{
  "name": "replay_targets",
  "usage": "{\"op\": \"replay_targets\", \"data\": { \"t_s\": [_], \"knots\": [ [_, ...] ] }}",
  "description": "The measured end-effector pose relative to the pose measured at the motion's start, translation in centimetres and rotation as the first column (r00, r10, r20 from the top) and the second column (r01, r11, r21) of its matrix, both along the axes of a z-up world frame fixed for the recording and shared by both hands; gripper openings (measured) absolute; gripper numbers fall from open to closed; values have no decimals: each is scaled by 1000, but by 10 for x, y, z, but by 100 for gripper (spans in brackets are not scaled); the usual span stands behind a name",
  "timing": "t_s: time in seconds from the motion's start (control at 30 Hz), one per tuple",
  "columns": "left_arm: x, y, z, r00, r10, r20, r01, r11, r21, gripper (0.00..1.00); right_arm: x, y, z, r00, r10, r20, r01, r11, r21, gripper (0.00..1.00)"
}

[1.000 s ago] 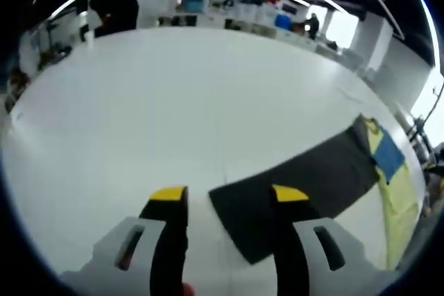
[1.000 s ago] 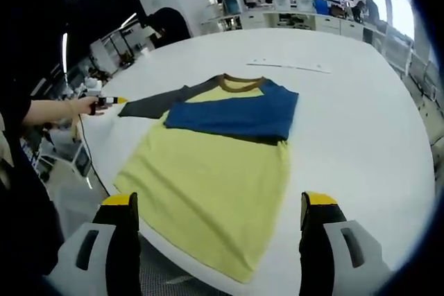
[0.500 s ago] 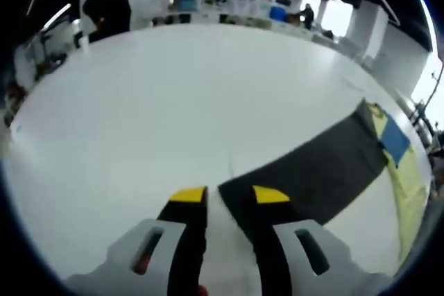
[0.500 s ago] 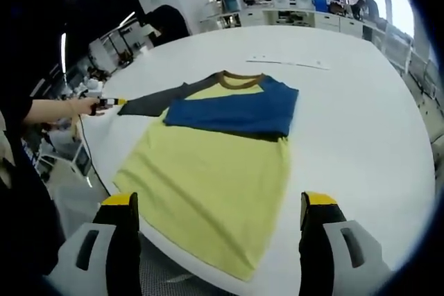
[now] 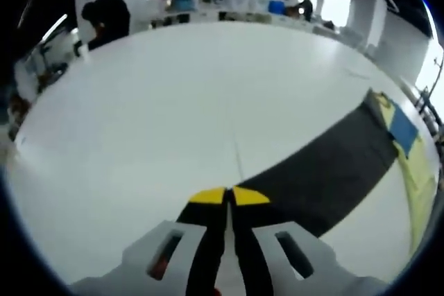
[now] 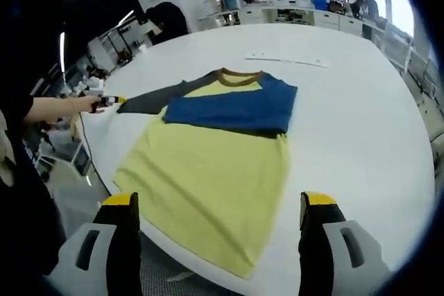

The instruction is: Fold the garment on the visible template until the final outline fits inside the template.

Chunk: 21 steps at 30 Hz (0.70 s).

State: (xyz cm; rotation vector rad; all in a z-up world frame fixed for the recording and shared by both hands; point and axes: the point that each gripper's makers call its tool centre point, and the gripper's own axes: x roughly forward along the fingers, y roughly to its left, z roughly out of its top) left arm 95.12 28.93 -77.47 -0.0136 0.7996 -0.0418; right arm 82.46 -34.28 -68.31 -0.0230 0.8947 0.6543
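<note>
1. Closing steadily over the last second, the left gripper (image 5: 227, 195) now has its yellow-tipped jaws pressed together on the cuff end of the dark grey sleeve (image 5: 326, 171), where earlier they stood apart on either side of it.
2. From the right gripper view, that same gripper sits at the sleeve's far end, held by the person's hand (image 6: 87, 105) at the table's left edge.
3. On the white table (image 6: 361, 109) the garment (image 6: 208, 164) lies flat: a yellow body, a brown collar (image 6: 239, 74), and the blue sleeve (image 6: 232, 110) already folded across the chest.
4. Stretching out straight from the shoulder, the grey sleeve lies flat on the tabletop.
5. Low over the near hem, the right gripper (image 6: 216, 223) hangs with its jaws spread wide, nothing between them, and has not shifted.
6. Near the far edge of the table lies a thin pale strip (image 6: 288, 61).
7. Beyond the table sits a person in dark clothes (image 5: 104, 19).
</note>
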Motion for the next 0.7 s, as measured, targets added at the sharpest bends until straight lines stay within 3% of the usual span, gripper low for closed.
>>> {"op": "replay_targets", "data": {
  "t_s": [0.23, 0.37, 0.43, 0.7],
  "knots": [
    [-1, -3, 2, 1000, 5, 3, -4, 1000, -18, 0, 1, 1, 2, 1000, 1, 5, -1, 1000, 6, 96],
    [0, -14, 5, 1000, -5, 20, 7, 995, -95, 13, 1, -1, 1, 1000, -2, 5, 2, 1000, 5, 96],
    [-4, -12, -1, 999, -29, -25, 27, 998, -54, 14, 1, -1, 1, 1000, -5, 1, 5, 1000, 3, 96],
    [2, -8, 1, 1000, -17, -12, 17, 999, -45, 9, 0, 2, 0, 1000, -1, 1, 1, 1000, 7, 96]
  ]
}}
